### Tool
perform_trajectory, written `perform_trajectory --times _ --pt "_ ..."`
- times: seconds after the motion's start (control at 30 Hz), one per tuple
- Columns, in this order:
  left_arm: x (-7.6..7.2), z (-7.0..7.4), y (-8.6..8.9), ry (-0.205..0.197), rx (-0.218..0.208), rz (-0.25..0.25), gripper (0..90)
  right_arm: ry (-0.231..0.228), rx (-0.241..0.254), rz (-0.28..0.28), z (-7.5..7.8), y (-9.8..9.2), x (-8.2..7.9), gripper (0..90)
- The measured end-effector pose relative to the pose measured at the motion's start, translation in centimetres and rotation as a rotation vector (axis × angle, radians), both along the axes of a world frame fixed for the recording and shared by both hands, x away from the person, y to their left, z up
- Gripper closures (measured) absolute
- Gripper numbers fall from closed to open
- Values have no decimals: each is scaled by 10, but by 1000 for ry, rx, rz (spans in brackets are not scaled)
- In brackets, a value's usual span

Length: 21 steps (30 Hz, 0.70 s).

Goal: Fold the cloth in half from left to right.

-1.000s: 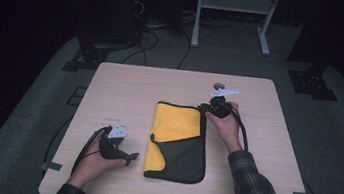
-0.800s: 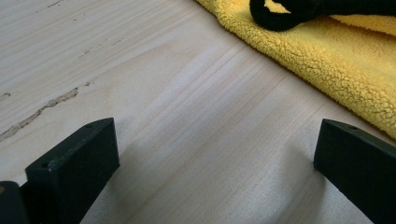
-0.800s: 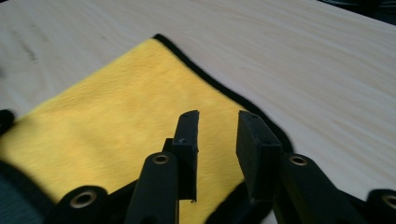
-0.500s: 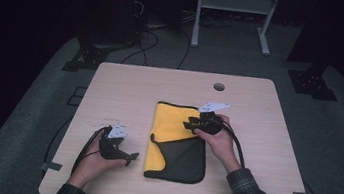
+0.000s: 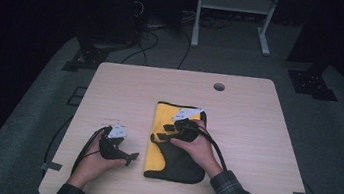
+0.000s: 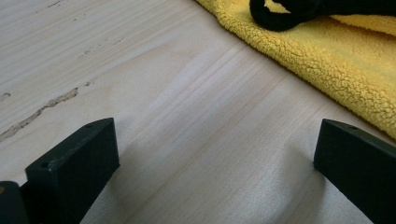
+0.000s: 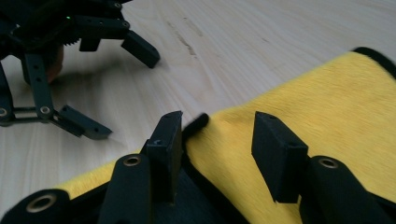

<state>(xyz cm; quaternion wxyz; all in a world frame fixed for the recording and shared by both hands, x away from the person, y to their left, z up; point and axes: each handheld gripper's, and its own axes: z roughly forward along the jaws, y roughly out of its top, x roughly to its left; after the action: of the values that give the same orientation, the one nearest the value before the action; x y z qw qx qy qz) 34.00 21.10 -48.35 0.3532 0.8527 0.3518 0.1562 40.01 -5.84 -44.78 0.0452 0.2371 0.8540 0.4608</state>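
Observation:
A folded cloth (image 5: pixel 168 122), yellow with a black side (image 5: pixel 178 164), lies in the middle of the wooden table (image 5: pixel 262 124). My right gripper (image 5: pixel 157 137) hovers low over the cloth's left part and points left. Its jaws have just been opening and stand apart over the yellow pile (image 7: pixel 336 107), pinching nothing; a black trim tab (image 7: pixel 196 123) lies by one jaw of the right gripper (image 7: pixel 222 149). My left gripper (image 5: pixel 131 158) rests open on bare wood left of the cloth. In the left gripper view its wide-apart jaws (image 6: pixel 215 163) frame bare table, with the cloth edge (image 6: pixel 336 70) just beyond.
A round cable hole (image 5: pixel 219 87) sits near the table's far edge. Beyond the table are floor cables (image 5: pixel 142 37) and a white stand (image 5: pixel 234 14). In the right gripper view the left gripper (image 7: pixel 114 88) is close by on the left.
The right gripper has travelled from the cloth's far right corner toward me and leftward over the cloth, its jaws spreading. The left gripper and the cloth have stayed put.

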Motion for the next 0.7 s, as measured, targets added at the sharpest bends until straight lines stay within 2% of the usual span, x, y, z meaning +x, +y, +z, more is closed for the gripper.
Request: perform_trajectory --times 0.13,0.37,0.5,0.63,0.7 --pt "0 0 0 0 -3 2 0 19 3 21 -7 17 1 518" --pt "0 0 0 -1 -3 3 0 42 -39 35 -22 35 4 528" --pt "0 0 0 0 -3 3 0 47 -72 33 -30 40 5 622" --pt "0 0 0 -1 -3 2 0 35 -69 35 -28 40 5 775" --pt "0 0 0 -1 -3 2 0 34 -60 42 -25 40 4 816"
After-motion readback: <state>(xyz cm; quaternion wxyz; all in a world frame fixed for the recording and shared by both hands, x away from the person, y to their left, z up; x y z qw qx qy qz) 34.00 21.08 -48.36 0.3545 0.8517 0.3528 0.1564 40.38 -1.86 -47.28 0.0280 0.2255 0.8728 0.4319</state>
